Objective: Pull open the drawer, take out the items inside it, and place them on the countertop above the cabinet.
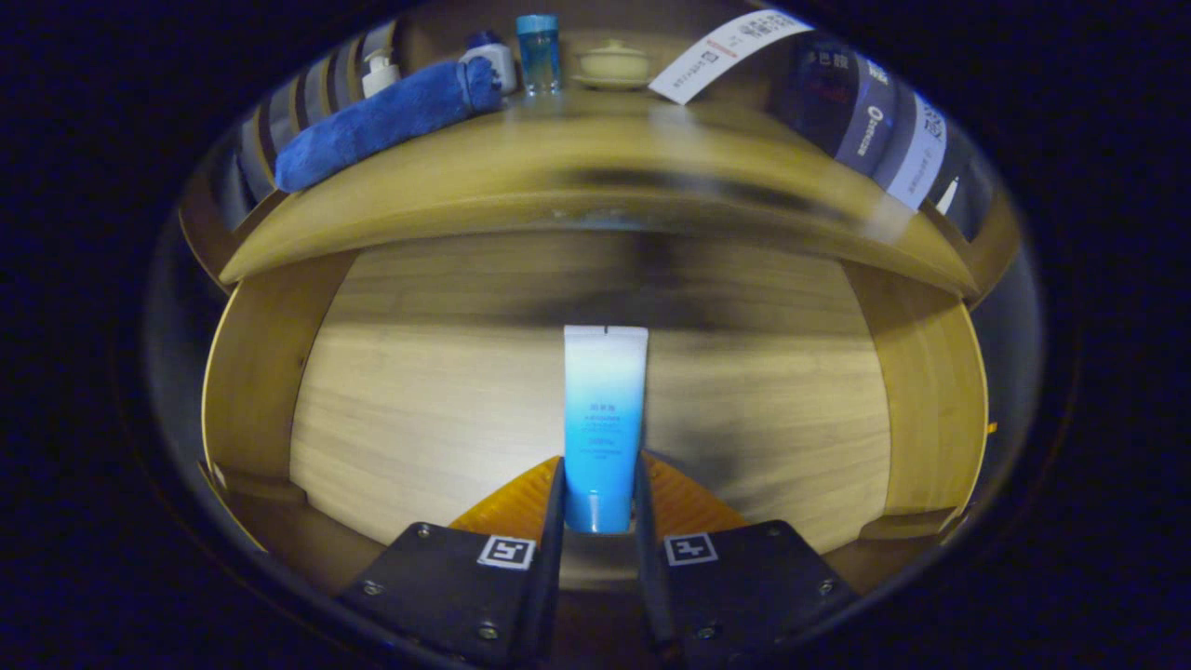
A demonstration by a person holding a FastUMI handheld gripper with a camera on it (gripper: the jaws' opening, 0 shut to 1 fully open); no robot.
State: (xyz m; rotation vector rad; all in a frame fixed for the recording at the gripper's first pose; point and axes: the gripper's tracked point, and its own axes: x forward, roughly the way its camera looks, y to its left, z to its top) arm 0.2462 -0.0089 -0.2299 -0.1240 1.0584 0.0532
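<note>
A white-to-blue tube (pixel 604 419) stands lengthwise between my fingers, its capped end held at the fingertips and its flat end pointing away. My gripper (pixel 600 489) is shut on the tube, both fingers pressing its sides. It hangs over the open wooden drawer (pixel 465 409), whose pale floor shows below. The countertop (pixel 595 177) runs across above the drawer. On it lie a rolled blue towel (pixel 381 121), a white pump bottle (pixel 379 70), a white bottle with a blue cap (pixel 495 56), a clear blue bottle (pixel 539 51) and a small lidded bowl (pixel 614 63).
The drawer's side walls (pixel 256 372) rise left and right of the tube. A white paper strip (pixel 726 51) and dark packaging (pixel 865 121) stand at the countertop's far right. Bare countertop lies between the towel and that packaging.
</note>
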